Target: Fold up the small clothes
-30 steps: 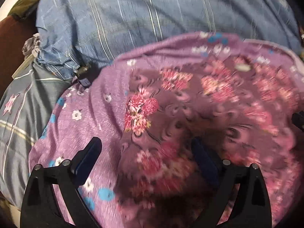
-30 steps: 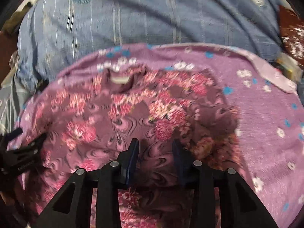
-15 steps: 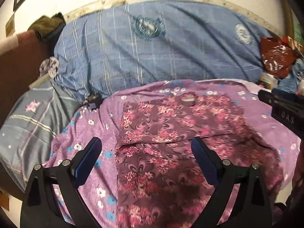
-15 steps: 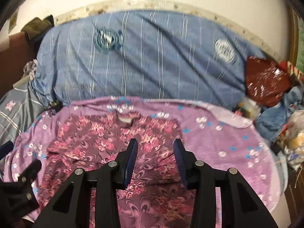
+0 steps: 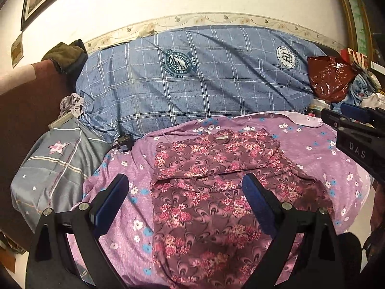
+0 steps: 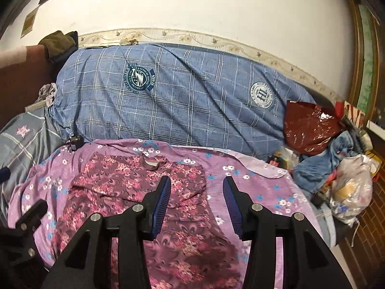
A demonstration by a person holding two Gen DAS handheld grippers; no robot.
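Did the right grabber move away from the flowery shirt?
Yes. The right gripper pulled up and back: the flowery shirt now looks smaller, and the blue plaid bedding and wall, cropped before, show fully.

One floral garment; one purple sheet; one blue plaid duvet; two tongs, left, right.

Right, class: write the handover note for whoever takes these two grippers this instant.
Left gripper: open, empty, held above the floral top.
Right gripper: open, empty, above the top's right side.
The top lies flat on the purple flowered sheet, neckline toward the blue checked duvet.
Done: one fold line crosses the chest, a sleeve apparently tucked in.
Left: fold the remaining side and the lower half, probably.
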